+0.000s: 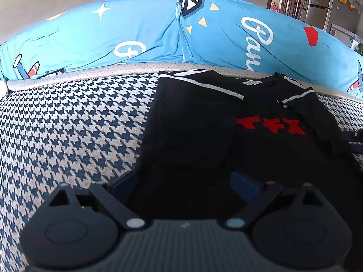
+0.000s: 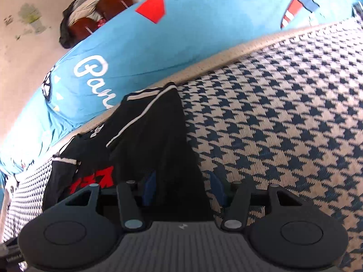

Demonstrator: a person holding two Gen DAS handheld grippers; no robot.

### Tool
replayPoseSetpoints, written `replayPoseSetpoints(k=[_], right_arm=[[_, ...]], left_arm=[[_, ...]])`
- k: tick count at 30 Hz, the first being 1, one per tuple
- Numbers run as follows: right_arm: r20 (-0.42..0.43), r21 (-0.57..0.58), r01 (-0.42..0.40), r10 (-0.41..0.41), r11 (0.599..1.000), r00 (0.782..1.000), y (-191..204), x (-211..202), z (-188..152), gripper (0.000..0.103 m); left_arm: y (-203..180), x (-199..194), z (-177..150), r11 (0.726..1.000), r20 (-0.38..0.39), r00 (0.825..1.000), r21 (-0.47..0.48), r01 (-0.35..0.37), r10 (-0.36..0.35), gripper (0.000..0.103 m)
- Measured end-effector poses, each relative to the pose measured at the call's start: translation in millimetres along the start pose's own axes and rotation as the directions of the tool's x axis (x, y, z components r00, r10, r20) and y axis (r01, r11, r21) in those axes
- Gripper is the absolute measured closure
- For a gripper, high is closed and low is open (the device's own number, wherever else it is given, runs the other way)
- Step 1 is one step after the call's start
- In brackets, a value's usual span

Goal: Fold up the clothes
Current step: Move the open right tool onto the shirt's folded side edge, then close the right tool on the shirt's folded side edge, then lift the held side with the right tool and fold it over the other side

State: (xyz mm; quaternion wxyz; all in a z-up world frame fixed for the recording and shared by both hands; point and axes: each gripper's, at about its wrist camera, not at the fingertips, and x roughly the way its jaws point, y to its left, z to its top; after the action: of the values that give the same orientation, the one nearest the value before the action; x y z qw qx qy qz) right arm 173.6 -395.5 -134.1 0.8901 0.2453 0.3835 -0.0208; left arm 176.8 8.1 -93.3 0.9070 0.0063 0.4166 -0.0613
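A black T-shirt [image 1: 261, 140] with red letters and white sleeve stripes lies on the houndstooth sofa seat [image 1: 68, 124]. Its left side is folded inward over the chest. My left gripper [image 1: 183, 185] is open, its blue pads [image 1: 244, 184] straddling the shirt's near left edge. In the right wrist view the same shirt [image 2: 154, 140] has its right side folded in. My right gripper [image 2: 183, 188] is open over the shirt's near right edge, one pad [image 2: 149, 188] above cloth, the other above the seat.
A blue printed cushion cover [image 1: 136, 34] runs along the sofa back behind the shirt, also in the right wrist view [image 2: 136, 52]. Bare houndstooth seat [image 2: 283, 113] spreads to the right. Chairs and a fridge [image 1: 317, 6] stand far behind.
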Motion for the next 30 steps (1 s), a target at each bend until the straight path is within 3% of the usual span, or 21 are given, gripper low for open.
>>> replayPoseSetpoints(k=[4,24,30], right_arm=[[0.015,0.009,-0.006,0.006,1.0,1.0,0.5,1.4,-0.2,0.048],[0.018,0.006,-0.059,0.059,0.998,0.998,-1.3,10.0,1.3,0.062],[0.045,-0.006,-0.03,0.03,1.0,0.999,-2.0,9.7,0.7,0.083]], left_arm=[[2.3,2.9,-0.2,1.0,-0.013,1.0,-0.009,0.001,-0.001,0.007],[3.0,3.0,-0.6,1.0,-0.022,1.0,-0.012,0.0,-0.001,0.006],[4.7,1.7,-0.5,1.0,-0.018,1.0,-0.018,-0.006,0.006,0.006]])
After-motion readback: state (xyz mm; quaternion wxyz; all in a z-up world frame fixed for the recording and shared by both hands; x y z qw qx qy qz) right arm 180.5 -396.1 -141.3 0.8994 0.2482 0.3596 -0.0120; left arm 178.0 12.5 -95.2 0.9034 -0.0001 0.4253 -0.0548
